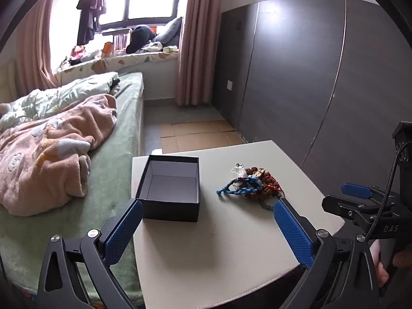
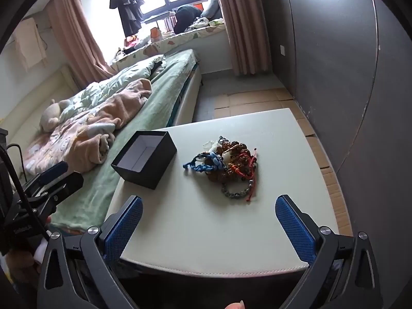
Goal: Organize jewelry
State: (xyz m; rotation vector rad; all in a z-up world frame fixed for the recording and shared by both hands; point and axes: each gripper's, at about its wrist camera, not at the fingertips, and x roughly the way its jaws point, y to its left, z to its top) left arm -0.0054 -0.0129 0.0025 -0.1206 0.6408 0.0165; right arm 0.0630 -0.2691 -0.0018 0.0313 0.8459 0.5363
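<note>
We held the left tool [image 1: 208,213] and the right tool [image 2: 209,211] spread wide with nothing between the pads, probably because no piece was chosen yet. Both hovered at the near edge of the worktop [image 2: 270,128]. The jewelry [image 2: 226,164] lay as one tangled heap in the centre of the right view. The open black box [image 1: 170,188], left of it, stood empty to receive it.

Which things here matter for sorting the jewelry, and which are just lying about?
For the job:
- pile of bracelets
- empty black box
- white table
- left gripper, open
- right gripper, open

Just lying about:
- pink blanket
- plush toy
- hanging dark clothes
- cardboard on floor
</note>
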